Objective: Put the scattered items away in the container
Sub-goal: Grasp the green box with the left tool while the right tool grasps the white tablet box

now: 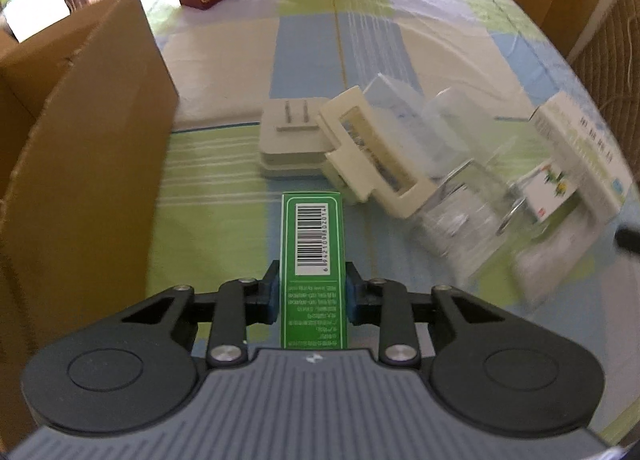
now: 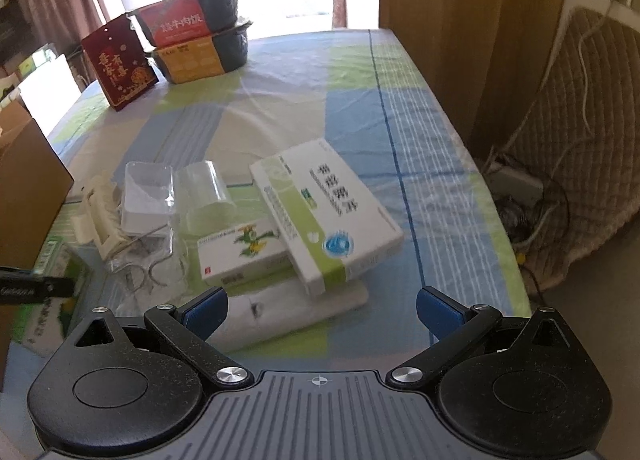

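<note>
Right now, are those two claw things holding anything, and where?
The left gripper pinches a green box by its long sides, near one end. The right gripper is open and empty.

Both wrist views look forward, close above the shared tablecloth (image 1: pixel 224 164).

Cardboard box (image 1: pixel 80 132) cut off left; clear packets (image 1: pixel 460 188) blurred.

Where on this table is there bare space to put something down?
Bare tablecloth lies between the medicine boxes and the far food tubs, and along the right edge. It is crowded around the boxes, clear packets and cream clip.
</note>
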Motion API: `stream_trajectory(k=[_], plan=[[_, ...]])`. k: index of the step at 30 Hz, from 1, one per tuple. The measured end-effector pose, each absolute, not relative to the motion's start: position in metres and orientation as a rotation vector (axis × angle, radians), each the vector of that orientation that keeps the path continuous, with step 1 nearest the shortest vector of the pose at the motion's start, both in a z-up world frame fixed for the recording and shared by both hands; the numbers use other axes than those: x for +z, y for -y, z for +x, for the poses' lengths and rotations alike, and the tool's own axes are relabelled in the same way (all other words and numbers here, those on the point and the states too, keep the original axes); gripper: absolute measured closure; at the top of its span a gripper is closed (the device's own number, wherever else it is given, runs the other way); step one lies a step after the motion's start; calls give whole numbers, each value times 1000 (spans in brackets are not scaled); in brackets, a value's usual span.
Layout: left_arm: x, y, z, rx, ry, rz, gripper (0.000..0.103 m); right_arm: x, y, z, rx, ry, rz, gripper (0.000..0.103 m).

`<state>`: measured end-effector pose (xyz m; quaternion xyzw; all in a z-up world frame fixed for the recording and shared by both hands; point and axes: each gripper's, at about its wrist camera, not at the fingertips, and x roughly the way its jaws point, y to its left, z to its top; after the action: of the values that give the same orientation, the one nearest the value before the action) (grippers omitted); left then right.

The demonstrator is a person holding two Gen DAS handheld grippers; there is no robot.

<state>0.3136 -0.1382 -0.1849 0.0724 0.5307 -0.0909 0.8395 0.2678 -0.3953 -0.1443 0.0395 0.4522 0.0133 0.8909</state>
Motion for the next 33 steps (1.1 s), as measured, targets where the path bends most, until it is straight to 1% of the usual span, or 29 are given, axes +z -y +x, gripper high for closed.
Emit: stream_trajectory(k=[6, 9, 13, 17, 18, 19, 20, 23, 26, 33], plan=[[-193, 131, 316, -176, -1139, 150, 77, -149, 395, 301, 55, -859, -25, 0], [-175, 127, 311, -198, -1102, 154, 77, -159, 398, 319, 75, -850, -56, 0], [-151, 122, 304, -227, -1051, 158, 77, -172, 404, 340, 103, -875, -27, 0], [-127, 116, 297, -256, -1001, 163, 77, -180, 396, 347, 129, -890, -70, 0], [-121, 115, 296, -263, -988, 164, 77, -182, 393, 347, 135, -895, -90, 1], [-115, 113, 294, -269, -977, 164, 77, -183, 390, 347, 142, -899, -110, 21], [-110, 110, 292, -270, -971, 159, 77, -185, 387, 347, 149, -903, -130, 24], [-93, 99, 286, -276, -955, 139, 77, -184, 385, 348, 141, -917, -120, 30], [-77, 87, 279, -281, -936, 134, 77, -175, 382, 343, 122, -892, -115, 30], [-33, 35, 255, -251, -860, 113, 77, -127, 356, 311, 152, -805, 49, 30]])
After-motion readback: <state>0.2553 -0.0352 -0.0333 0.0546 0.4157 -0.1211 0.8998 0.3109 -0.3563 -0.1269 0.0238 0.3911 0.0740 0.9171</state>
